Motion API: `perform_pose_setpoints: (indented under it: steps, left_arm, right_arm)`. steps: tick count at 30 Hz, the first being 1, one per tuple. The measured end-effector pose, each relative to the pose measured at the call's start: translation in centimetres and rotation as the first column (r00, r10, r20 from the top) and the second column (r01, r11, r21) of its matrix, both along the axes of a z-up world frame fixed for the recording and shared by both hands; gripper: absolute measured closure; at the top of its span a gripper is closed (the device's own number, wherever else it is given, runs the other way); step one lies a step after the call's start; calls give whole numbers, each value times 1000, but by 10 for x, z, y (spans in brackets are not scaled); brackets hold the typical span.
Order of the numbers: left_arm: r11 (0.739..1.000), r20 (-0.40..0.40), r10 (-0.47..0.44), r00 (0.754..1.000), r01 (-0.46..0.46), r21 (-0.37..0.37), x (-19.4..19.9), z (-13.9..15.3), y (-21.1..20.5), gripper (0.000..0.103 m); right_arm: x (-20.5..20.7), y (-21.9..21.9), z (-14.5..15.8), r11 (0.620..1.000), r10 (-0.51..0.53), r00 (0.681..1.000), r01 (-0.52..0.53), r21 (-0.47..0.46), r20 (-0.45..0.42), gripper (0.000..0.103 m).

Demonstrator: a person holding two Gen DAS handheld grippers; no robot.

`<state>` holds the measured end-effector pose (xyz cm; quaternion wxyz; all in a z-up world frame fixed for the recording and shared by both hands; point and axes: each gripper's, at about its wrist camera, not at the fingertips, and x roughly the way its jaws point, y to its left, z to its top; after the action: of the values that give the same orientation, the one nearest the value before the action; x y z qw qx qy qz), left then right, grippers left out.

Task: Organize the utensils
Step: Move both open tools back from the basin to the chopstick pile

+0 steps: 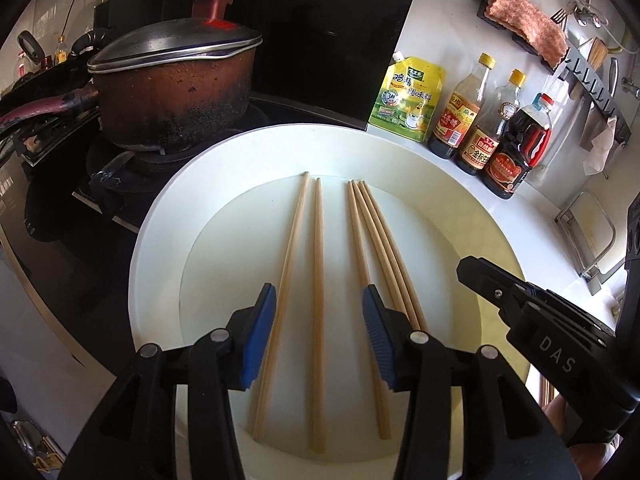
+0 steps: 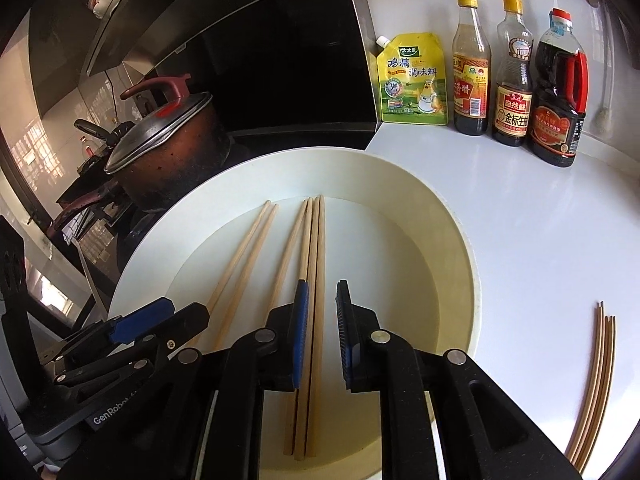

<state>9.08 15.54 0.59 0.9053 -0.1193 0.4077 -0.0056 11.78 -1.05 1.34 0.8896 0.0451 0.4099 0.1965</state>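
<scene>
Several wooden chopsticks lie in a round white tray (image 1: 152, 240). In the left wrist view a left pair (image 1: 318, 280) lies apart from a group of three (image 1: 380, 248). My left gripper (image 1: 319, 304) is open and empty above the left pair. My right gripper (image 1: 480, 276) shows at the right, empty. In the right wrist view my right gripper (image 2: 322, 300) is open over the group of three (image 2: 314, 260), and the left pair (image 2: 244, 256) lies left of it in the tray (image 2: 456, 240). The left gripper (image 2: 176, 312) shows at the lower left.
Several more chopsticks (image 2: 596, 380) lie on the white counter right of the tray. A burnt red pot (image 1: 172, 92) sits on the stove at the left. A yellow seasoning pouch (image 1: 408, 96) and three sauce bottles (image 1: 480, 128) stand at the back wall.
</scene>
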Motion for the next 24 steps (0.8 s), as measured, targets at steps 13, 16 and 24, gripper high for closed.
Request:
perform_pose_setpoints:
  steps: [13,16,24]
  left_arm:
    - [999,34,-8,999,7,31,-38,16,-13,54]
    - [999,32,-17,999,16,29,-45,18,-19,54]
    - [997,45,-57,997,55,50,-62,23,-45,49]
  right_arm:
    - [-39,-22,20,1000,-26,997,25,10,68,82]
    - [-49,-30,22,999,-39,996,38,11,77,81]
    - [-73,-61,22,996,-86,992,85,10,90,73]
